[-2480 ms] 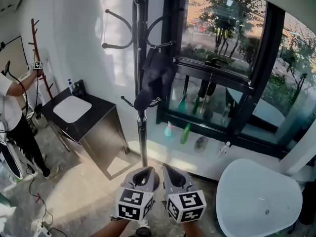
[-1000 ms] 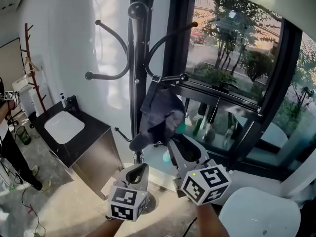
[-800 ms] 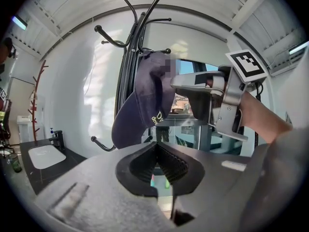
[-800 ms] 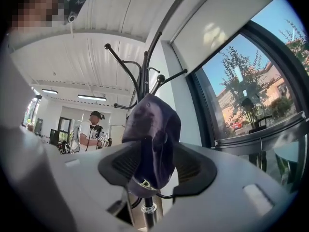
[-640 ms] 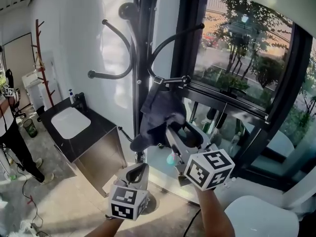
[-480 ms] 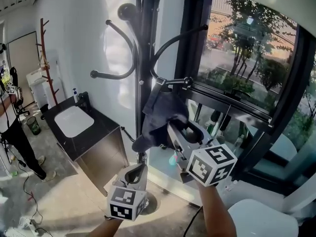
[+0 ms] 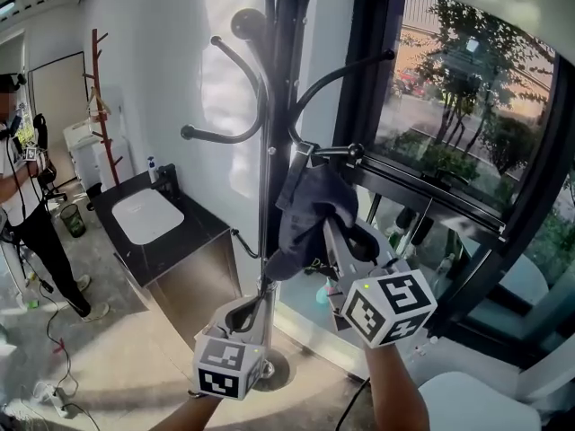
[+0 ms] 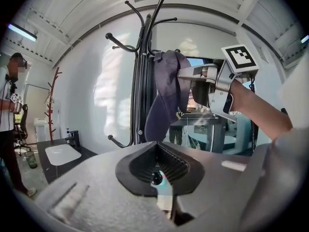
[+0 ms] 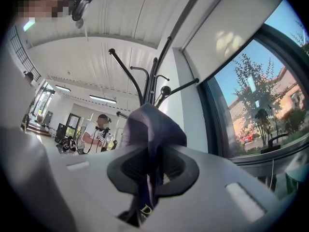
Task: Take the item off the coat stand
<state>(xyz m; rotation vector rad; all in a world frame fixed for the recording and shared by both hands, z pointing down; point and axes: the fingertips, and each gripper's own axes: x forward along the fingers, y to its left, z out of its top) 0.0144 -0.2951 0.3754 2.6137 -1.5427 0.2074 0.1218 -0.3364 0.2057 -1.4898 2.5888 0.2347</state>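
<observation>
A dark navy cap point(image 7: 310, 206) hangs from a hook of the black coat stand point(image 7: 280, 106). My right gripper point(image 7: 340, 236) reaches up to the cap's lower right side. Its jaws are closing, and the right gripper view shows the cap's cloth point(image 9: 153, 129) pinched between them point(image 9: 152, 161), with the stand's hooks point(image 9: 153, 83) behind. My left gripper point(image 7: 244, 317) hangs lower, beside the pole, shut and holding nothing. Past its jaws point(image 8: 157, 164), the left gripper view shows the cap point(image 8: 166, 93), the stand point(image 8: 139, 81) and the right gripper point(image 8: 203, 79).
A black cabinet with a white basin point(image 7: 148, 215) stands left of the stand's pole. A large dark-framed window point(image 7: 467, 142) fills the right side. A person point(image 7: 22, 196) stands at the far left near a red wooden rack point(image 7: 101, 97). A white tub point(image 7: 467, 400) sits at the bottom right.
My right gripper has risen to the cap, opened wide and come together on its cloth. The left gripper has stayed low. The head view has tilted upward along the stand.
</observation>
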